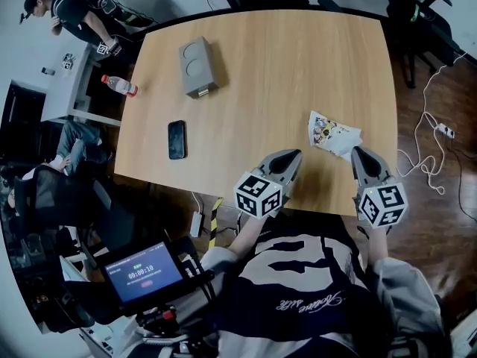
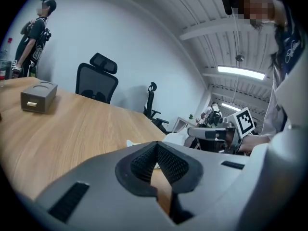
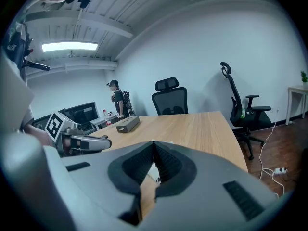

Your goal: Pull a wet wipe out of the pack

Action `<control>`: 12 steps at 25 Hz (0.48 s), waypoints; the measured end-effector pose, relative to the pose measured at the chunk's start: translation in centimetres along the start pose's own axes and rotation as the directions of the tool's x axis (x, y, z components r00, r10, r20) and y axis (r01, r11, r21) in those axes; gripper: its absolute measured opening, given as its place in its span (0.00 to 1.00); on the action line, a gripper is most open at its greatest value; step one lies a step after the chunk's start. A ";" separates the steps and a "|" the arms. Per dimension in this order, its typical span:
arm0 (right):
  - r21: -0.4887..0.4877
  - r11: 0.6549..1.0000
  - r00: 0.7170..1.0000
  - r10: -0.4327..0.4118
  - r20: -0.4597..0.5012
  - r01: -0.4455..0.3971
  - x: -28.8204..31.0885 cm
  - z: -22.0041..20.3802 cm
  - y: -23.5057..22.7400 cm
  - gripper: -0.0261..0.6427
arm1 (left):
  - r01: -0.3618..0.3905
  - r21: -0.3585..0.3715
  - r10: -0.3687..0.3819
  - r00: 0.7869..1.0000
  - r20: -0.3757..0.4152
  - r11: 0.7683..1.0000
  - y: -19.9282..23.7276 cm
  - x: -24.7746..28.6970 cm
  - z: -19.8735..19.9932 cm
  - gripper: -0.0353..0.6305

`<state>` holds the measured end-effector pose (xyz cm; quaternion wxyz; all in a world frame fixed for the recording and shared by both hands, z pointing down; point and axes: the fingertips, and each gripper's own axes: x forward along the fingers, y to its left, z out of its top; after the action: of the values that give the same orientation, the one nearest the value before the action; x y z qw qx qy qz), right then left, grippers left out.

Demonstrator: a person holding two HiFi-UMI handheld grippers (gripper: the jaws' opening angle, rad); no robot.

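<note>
Wipe pack [image 1: 333, 134] print illegible, bottle [image 1: 119, 85] label blurred

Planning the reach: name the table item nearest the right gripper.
The wet wipe pack, just ahead of the right gripper; phone and grey box lie far left.

Even cool indoor light, ceiling strip light [image 3: 70, 46] glowing, strong fisheye bending at edges, dark vignetted corners

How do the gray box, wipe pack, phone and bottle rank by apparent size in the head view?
1. gray box and wipe pack: too alike to split.
2. phone.
3. bottle: barely smaller, and it sits off the table, so unsure.
</note>
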<state>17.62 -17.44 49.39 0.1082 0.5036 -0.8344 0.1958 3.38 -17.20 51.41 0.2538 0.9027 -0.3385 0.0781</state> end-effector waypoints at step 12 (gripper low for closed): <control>0.028 0.998 0.997 -0.061 0.051 0.060 -5.1 -2.2 10.9 0.04 | 0.026 0.039 -0.026 1.000 -0.011 0.999 -1.5 -12.7 -3.8 0.06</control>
<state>10.38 -7.90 47.08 0.0857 0.5351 -0.8186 0.1903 -5.18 -7.08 50.12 0.2387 0.9115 -0.3237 0.0860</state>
